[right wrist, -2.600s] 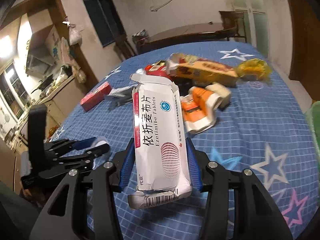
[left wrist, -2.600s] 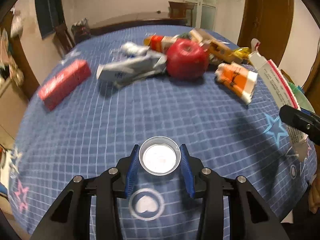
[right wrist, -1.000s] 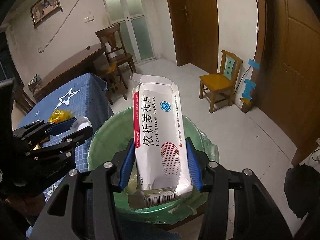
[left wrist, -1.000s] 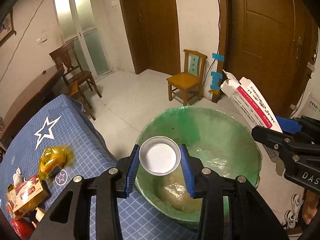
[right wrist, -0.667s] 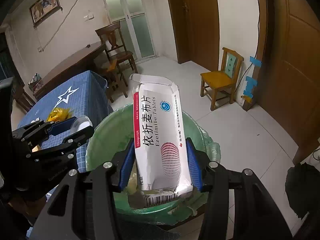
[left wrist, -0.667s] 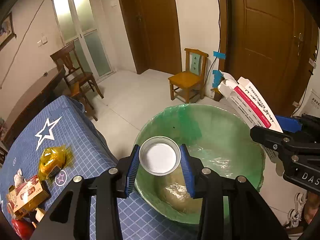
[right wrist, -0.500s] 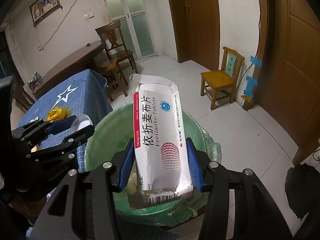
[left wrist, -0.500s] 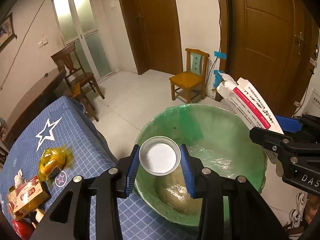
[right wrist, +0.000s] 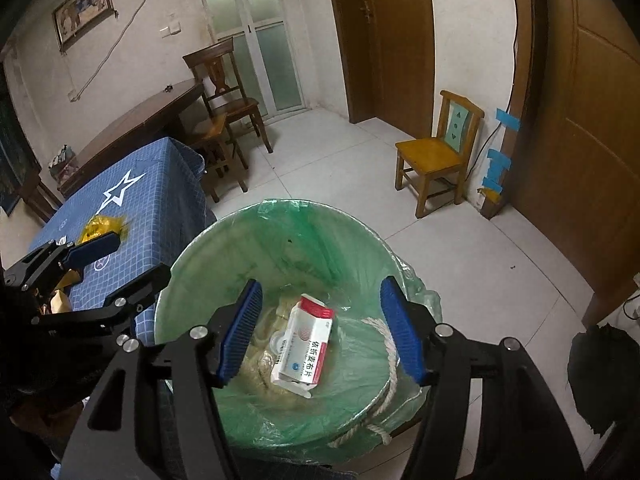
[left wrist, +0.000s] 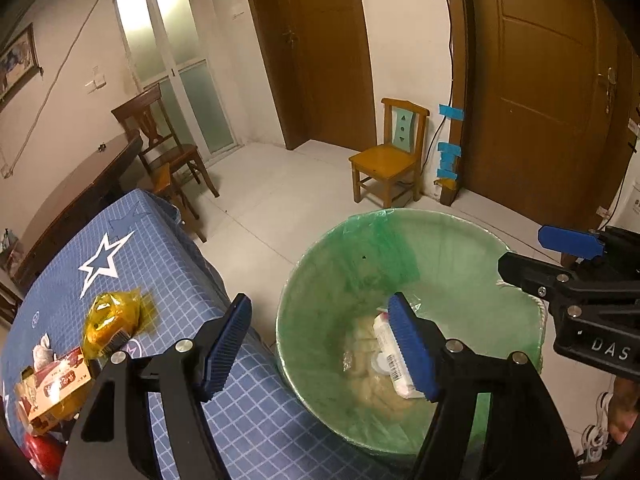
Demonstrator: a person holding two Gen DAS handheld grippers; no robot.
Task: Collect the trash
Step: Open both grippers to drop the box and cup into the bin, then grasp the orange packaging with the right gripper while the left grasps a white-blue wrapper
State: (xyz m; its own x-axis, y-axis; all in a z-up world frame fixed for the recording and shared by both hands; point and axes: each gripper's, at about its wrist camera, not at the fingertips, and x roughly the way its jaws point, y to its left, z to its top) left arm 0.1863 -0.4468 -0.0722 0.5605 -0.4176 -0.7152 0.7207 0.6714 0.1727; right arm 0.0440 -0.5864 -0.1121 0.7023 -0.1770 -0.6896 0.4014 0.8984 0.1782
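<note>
- White floor tiles (right wrist: 340, 152) fill the room, with brown doors (left wrist: 540, 100) along the wall.
- One small yellow chair (right wrist: 436, 152) stands by the wall, and a dark chair (right wrist: 224, 92) stands by the glass door.
- The bin (right wrist: 208, 248) sits on the floor, just beside the table (left wrist: 160, 248). It has a green bag in it.
- The table has a blue cloth with white stars.
- The left gripper (left wrist: 320, 344) hangs over the gap between the table and the bin. Its blue fingers (left wrist: 226, 344) are spread wide, with nothing between them.
- The right gripper (right wrist: 320, 330) hangs over the bin. Its blue fingers (right wrist: 240, 332) are spread wide too, with nothing between them.
- The pill box (right wrist: 304, 340) lies down in the bin. It is white with a red end and leans on yellowish stuff at the bottom.
- The cup (right wrist: 278, 340) lies in the bin too, just beside the box. Only a bit of its round rim shows.
- More trash waits on the table: a yellow wrapper (left wrist: 112, 316), a red and yellow carton (left wrist: 52, 392), and something round and red (left wrist: 40, 452) at the edge of the left view.
- The wrapper is near the table's edge, close to the left gripper.
</note>
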